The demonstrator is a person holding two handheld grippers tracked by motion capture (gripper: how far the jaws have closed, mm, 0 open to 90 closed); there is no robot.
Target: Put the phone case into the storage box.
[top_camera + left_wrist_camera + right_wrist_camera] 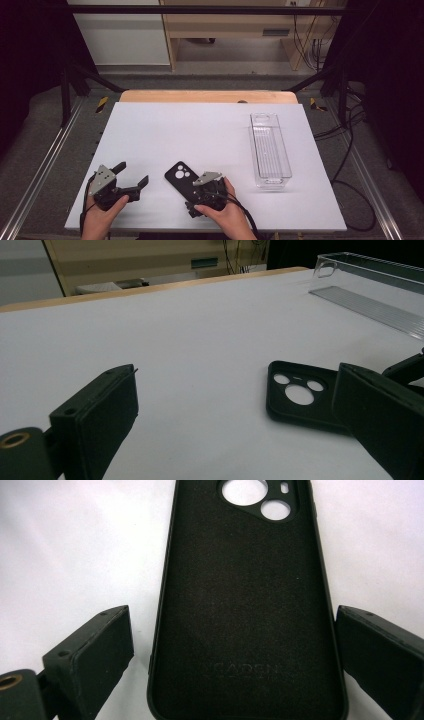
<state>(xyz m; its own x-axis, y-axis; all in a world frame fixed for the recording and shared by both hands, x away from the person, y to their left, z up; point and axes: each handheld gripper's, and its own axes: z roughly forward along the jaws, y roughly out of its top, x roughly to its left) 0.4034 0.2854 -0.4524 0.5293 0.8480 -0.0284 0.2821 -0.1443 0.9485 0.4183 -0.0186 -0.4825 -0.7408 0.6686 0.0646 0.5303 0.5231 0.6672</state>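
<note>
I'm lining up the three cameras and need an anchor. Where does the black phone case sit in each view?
High view: phone case low centre, just ahead of the right gripper.
Left gripper view: right of centre, beside the right-hand jaw.
Right gripper view: centre, between the open jaws.
Shared landmark: its round camera cutouts.

Left gripper over the white table, phone case ahead

The left gripper (235, 415) holds its two black jaws wide apart with nothing between them. The black phone case (300, 397) lies flat on the white table (200, 330), inner side up, camera cutouts toward the table's middle, its near end hidden behind the right-hand jaw. Beyond the case, well apart from it, stands a clear plastic bin (370, 295).
</note>
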